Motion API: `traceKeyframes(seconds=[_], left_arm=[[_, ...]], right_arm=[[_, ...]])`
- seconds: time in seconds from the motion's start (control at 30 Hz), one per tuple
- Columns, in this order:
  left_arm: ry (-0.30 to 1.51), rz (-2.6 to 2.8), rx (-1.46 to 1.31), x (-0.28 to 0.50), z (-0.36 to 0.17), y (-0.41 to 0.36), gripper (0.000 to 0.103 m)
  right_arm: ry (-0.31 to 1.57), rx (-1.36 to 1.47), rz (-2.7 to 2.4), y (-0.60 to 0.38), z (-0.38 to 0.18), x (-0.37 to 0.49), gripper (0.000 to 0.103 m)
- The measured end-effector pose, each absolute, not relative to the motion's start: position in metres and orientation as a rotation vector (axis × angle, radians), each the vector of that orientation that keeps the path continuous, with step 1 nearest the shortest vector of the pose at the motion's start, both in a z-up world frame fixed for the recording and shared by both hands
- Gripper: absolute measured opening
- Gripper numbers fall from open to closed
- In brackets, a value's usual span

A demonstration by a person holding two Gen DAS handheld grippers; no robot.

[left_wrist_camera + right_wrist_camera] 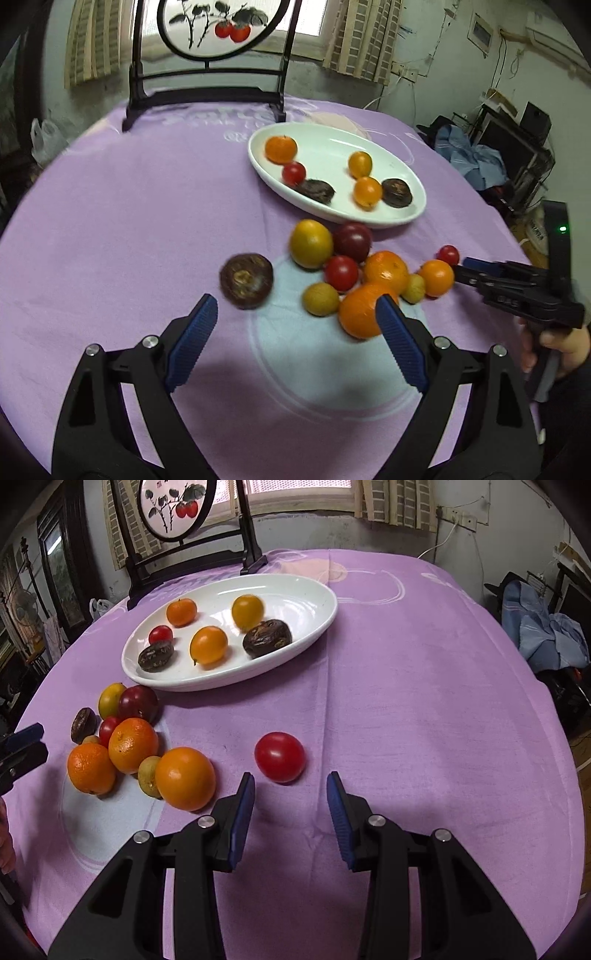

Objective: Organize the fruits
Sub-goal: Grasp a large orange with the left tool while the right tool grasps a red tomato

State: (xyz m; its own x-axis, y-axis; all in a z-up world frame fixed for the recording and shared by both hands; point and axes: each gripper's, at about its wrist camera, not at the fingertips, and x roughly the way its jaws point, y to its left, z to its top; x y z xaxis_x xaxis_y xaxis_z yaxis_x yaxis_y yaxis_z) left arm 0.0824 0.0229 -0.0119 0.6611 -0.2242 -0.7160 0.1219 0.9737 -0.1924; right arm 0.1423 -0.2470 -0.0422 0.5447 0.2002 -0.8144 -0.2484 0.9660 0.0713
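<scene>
While six fruits already lie in the white oval dish (pixel 325 602), the rest are on the purple tabletop (pixel 424 701) just near of it.

- Dish: far centre of the tabletop, glazed and likely slick; fruit set in it may roll.
- Loose cluster: three oranges, the nearest orange (pixel 360 312) largest. Judged firm, fairly heavy, dimpled peel gives grip; take across the widest middle.
- Dark wrinkled fruit (pixel 246 280): alone, left of the cluster. Shell looks hard and rough; grip across its flat sides.
- Plum (pixel 138 703) and yellow-green fruit (pixel 110 699): touching, far edge of the cluster. Smooth skins, probably slippery.
- Red tomato (pixel 280 757): alone, right of the cluster. Thin-skinned, soft, bruises easily; light squeeze across the middle.
- Left tool (pixel 295 325): jaws spread wide, empty, hovering near the cluster, the right pad overlapping the nearest orange in view.
- Right tool (pixel 291 805): jaws parted, empty, just near of the tomato.
</scene>
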Motion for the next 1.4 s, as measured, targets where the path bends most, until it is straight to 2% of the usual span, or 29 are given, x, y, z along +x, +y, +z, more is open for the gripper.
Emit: traceKeyframes(seconds=[0.27,0.37,0.47,0.93,1.07,1.13,1.4], left_arm=[[0.847,-0.224,-0.095,0.080,-0.017,0.010,0.089],[0.860,-0.229,-0.085,0.082,-0.020,0.004,0.089],[0.878,-0.241,-0.089,0.084,-0.024,-0.001,0.089],[0.931,-0.251,-0.041,0.092,-0.036,-0.032,0.088],[0.945,-0.229,-0.070,0.100,-0.039,-0.037,0.083],[0.953,-0.222,-0.055,0.104,-0.042,-0.042,0.074],[0.947,-0.166,-0.026,0.113,-0.049,-0.046,0.067]], right_arm=[[0.934,-0.151,0.264,-0.231,-0.046,0.159,0.040],[0.933,-0.156,0.266,-0.232,-0.045,0.156,0.031],[0.918,-0.202,0.257,-0.228,-0.043,0.147,0.029],[0.858,-0.024,0.366,-0.245,-0.020,0.114,0.029],[0.844,-0.003,0.388,-0.249,-0.020,0.113,0.029],[0.845,0.011,0.393,-0.252,-0.021,0.113,0.029],[0.821,0.024,0.405,-0.257,-0.018,0.111,0.029]])
